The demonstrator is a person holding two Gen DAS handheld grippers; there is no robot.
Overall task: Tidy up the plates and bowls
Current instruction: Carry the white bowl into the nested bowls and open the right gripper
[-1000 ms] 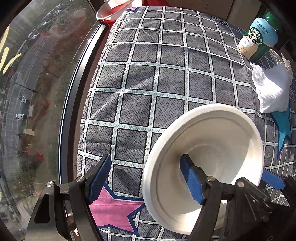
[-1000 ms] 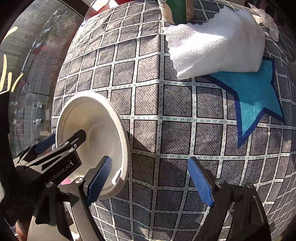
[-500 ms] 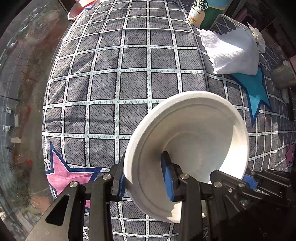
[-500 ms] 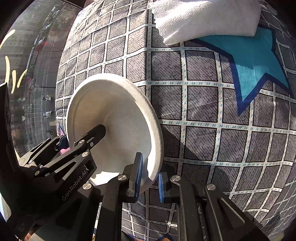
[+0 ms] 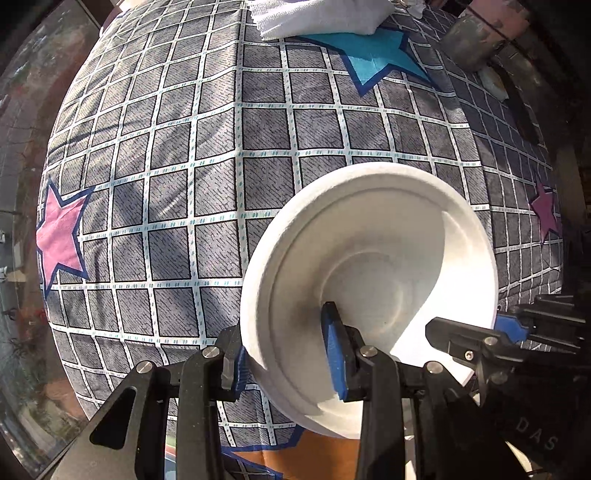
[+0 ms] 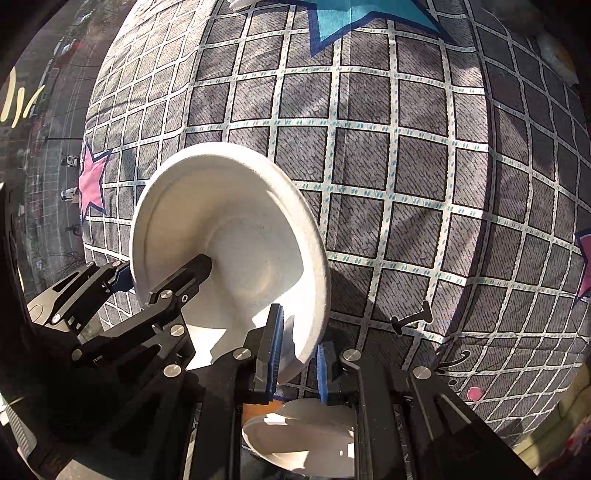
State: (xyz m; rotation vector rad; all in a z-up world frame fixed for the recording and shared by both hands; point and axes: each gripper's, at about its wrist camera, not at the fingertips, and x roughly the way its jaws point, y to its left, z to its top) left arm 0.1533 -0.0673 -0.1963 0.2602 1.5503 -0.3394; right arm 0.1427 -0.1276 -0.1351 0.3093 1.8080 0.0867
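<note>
A white paper bowl [image 5: 373, 273] is held tilted above the checked tablecloth by both grippers. My left gripper [image 5: 288, 363] is shut on its left rim, one finger outside and one inside. My right gripper [image 6: 297, 360] is shut on the opposite rim of the same bowl [image 6: 229, 229]. In the right wrist view another white plate [image 6: 306, 435] lies low down beneath the gripper, partly hidden by its fingers.
The grey checked tablecloth [image 5: 207, 155] has a pink star [image 5: 59, 236] at the left and a blue star [image 5: 373, 55] at the back. A folded white towel [image 5: 317, 14] lies at the far edge. A grey metal can [image 5: 476, 44] stands at the back right.
Both grippers have carried the bowl toward the near edge of the table and higher. The towel and blue star now sit farther away, and a second plate has come into view below.
</note>
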